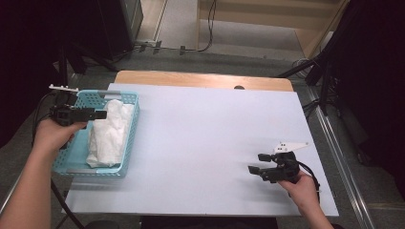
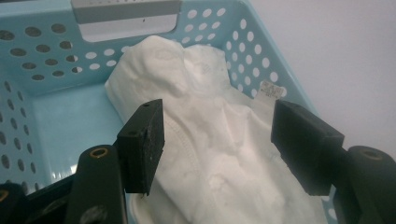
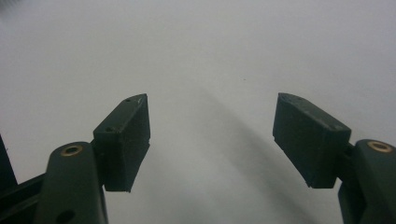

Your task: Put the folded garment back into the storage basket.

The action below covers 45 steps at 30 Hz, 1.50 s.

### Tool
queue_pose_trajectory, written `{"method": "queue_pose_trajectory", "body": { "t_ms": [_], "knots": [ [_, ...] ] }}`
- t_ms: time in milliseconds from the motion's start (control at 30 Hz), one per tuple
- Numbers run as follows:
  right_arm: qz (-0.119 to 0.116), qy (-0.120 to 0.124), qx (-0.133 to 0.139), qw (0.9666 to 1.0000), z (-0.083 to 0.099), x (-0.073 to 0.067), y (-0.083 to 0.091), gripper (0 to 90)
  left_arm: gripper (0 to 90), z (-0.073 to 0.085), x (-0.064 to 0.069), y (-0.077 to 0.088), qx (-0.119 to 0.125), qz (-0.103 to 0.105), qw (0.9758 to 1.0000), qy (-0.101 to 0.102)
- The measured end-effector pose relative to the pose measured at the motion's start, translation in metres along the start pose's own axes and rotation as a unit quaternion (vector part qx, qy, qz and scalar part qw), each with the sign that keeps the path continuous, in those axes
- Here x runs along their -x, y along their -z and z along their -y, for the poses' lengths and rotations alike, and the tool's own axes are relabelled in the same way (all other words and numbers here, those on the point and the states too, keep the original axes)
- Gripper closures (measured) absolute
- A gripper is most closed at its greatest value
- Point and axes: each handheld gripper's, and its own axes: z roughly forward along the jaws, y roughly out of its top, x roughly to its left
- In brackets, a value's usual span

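While the high view hides it, left gripper (image 2: 217,144) gapes above cloth (image 2: 210,140), tag (image 2: 270,89) visible.

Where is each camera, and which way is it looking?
High view: above the person's side, looking forward and down on the table; both forearms, left gripper, right gripper.
Left gripper view: rides the left gripper, looking between open jaws at the white cloth in the blue basket.
Right gripper view: rides the right gripper, looking between open jaws at bare table.
Shared: high and left gripper views both show basket and cloth.
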Motion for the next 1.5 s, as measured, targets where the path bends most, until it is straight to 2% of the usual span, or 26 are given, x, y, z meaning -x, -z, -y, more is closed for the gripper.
{"method": "queue_pose_trajectory", "body": {
  "t_ms": [133,233,367,433,567,667,700,833,967,1100,1200,1267,1400,1467,1500],
  "knots": [
    [0.000,0.003,0.002,1.0000,0.000,-0.003,0.001,26.1,35.7,-0.005,0.008,-0.008,0.000,-0.003,1.0000,-0.001],
    [0.000,0.005,0.003,1.0000,0.001,-0.002,0.001,26.0,41.1,-0.008,0.012,-0.014,-0.003,-0.015,0.9999,-0.004],
    [0.000,0.007,0.002,1.0000,0.001,-0.001,0.001,26.0,63.2,-0.009,0.014,-0.024,-0.007,-0.039,0.9992,-0.007],
    [0.000,0.005,0.002,1.0000,0.002,-0.002,0.002,26.0,76.4,-0.008,0.013,-0.031,-0.008,-0.040,0.9992,-0.005],
    [0.001,0.003,0.003,1.0000,0.002,-0.003,0.004,26.0,89.4,-0.005,0.010,-0.043,-0.015,-0.041,0.9990,-0.004],
    [0.002,0.007,0.003,1.0000,0.002,-0.003,0.003,26.0,90.0,-0.003,0.008,-0.047,-0.009,-0.050,0.9986,-0.013],
    [0.001,0.008,0.003,1.0000,0.001,-0.003,0.002,26.0,90.0,-0.002,0.007,-0.049,-0.006,-0.045,0.9989,-0.013],
    [-0.002,0.007,-0.001,1.0000,0.001,-0.003,0.001,26.0,90.0,0.005,0.002,-0.058,-0.014,-0.055,0.9983,-0.010],
    [-0.001,0.008,0.001,1.0000,0.002,-0.003,0.002,26.1,89.9,0.013,-0.005,-0.063,-0.008,-0.058,0.9983,-0.001],
    [0.000,0.007,0.003,1.0000,0.002,-0.003,0.003,26.0,89.6,0.020,-0.011,-0.065,-0.010,-0.067,0.9977,-0.001],
    [-0.001,0.006,0.000,1.0000,0.002,-0.004,0.002,26.1,88.5,0.023,-0.016,-0.065,-0.003,-0.058,0.9983,0.008],
    [-0.001,0.008,-0.001,1.0000,0.001,-0.004,0.001,26.1,88.5,0.023,-0.016,-0.066,-0.002,-0.062,0.9981,0.004],
    [0.000,0.009,-0.001,1.0000,0.001,-0.004,0.001,26.1,88.4,0.025,-0.018,-0.071,-0.009,-0.057,0.9982,0.012],
    [-0.001,0.006,0.000,1.0000,0.002,-0.004,0.001,26.1,88.1,0.026,-0.018,-0.075,-0.019,-0.052,0.9984,0.009],
    [-0.001,0.007,0.000,1.0000,0.002,-0.003,0.001,26.0,87.2,0.027,-0.017,-0.077,-0.026,-0.056,0.9981,0.003]
  ]
}}
